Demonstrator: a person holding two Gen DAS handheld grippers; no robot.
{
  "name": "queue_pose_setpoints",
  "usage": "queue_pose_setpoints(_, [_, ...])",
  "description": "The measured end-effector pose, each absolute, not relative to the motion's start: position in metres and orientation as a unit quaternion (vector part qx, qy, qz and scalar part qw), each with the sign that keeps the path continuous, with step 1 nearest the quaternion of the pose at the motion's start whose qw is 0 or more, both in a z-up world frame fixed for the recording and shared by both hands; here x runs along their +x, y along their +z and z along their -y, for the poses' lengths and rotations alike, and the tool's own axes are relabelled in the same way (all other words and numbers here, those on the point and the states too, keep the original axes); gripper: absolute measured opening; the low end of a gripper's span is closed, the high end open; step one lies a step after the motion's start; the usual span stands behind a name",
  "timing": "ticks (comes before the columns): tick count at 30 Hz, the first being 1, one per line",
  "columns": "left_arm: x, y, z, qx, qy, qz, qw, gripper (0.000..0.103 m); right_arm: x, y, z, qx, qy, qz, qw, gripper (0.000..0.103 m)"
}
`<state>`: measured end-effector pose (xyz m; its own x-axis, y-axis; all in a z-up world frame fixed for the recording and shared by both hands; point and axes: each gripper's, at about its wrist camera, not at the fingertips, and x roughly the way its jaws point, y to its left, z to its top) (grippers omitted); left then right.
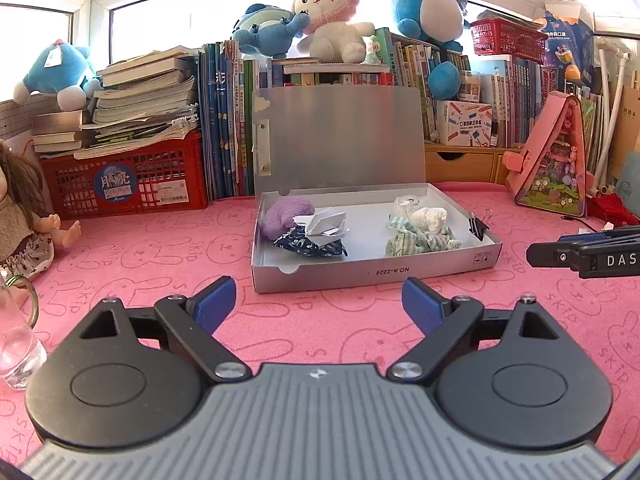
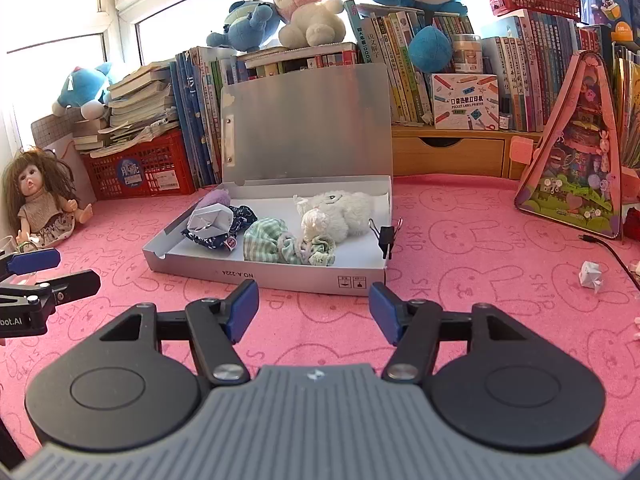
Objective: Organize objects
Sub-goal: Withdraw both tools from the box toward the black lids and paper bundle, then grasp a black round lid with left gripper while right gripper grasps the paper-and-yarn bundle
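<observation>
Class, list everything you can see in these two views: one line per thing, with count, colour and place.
box: one, silver, lid open, on the mat
mat: one, pink, covers the table
binder clip: one, black, on the box's right wall
folded paper: one, white, inside box, left
checked cloth: one, green, inside box, middle
crumpled paper: one, white, on mat, right
doll: one, brown hair, far left
left gripper: fingers blue, open, empty
right gripper: fingers blue, open, empty

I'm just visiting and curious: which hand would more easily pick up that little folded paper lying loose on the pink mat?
Probably the right. The folded paper lies on the mat to the right of the right gripper, whose jaws are open and empty. The left gripper faces the box, and its view doesn't show the paper.
</observation>
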<state>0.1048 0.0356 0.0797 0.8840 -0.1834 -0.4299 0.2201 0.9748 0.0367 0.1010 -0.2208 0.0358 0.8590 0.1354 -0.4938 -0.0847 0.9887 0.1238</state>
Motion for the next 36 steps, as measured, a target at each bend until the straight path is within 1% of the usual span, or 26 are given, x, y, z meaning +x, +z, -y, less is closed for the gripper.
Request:
queue_pose_setpoints(9, [0.063,0.062,-0.049,0.035,-0.094,-0.223,0.970,0.096,0.064,0.022,0.220,0.025,0.046,-0.257,0.965,0.084])
queue_pose_setpoints(19, [0.035,0.034,-0.054,0.040,-0.075,-0.241,0.967,0.096,0.040,0.000,0.214,0.024,0.031,-0.267,0.963,0.085])
queue_pose_setpoints(30, [0.020,0.018,-0.060,0.035,-0.051,-0.239,0.969,0.097,0.027,-0.023,0.208,0.026,0.010,-0.281,0.959,0.087])
queue_pose_setpoints(36, [0.017,0.009,-0.061,0.036,-0.041,-0.246,0.968,0.097,0.025,-0.030,0.204,0.026,0.006,-0.285,0.958,0.092])
